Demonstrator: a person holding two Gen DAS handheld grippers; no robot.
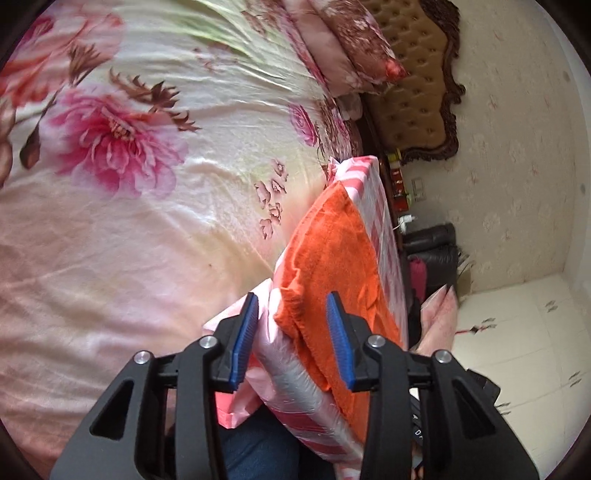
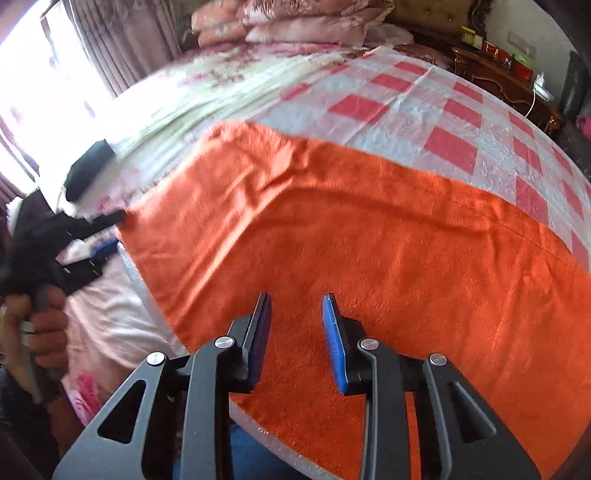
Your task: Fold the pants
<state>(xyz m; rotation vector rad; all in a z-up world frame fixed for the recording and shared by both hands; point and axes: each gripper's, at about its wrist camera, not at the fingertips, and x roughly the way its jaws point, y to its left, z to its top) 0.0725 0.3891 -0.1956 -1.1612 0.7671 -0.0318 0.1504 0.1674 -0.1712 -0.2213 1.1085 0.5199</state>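
The orange fleece pants [image 2: 351,236] lie spread flat on a pink-and-white checked plastic cover [image 2: 424,110] over a board on the bed. In the left wrist view the pants [image 1: 332,266] show edge-on. My left gripper [image 1: 291,339] is open, its blue pads on either side of the pants' near edge and the cover's rim, not closed on them. It also shows in the right wrist view [image 2: 107,236] at the pants' left edge, blurred. My right gripper [image 2: 295,339] is open and empty, just above the pants near their front edge.
A floral bedspread [image 1: 129,166] covers the bed to the left. Pillows [image 2: 295,22] are stacked at the head by a tufted headboard [image 1: 413,81]. A dark wooden nightstand [image 2: 506,74] with small items stands at the far right. Curtains [image 2: 122,40] hang by a bright window.
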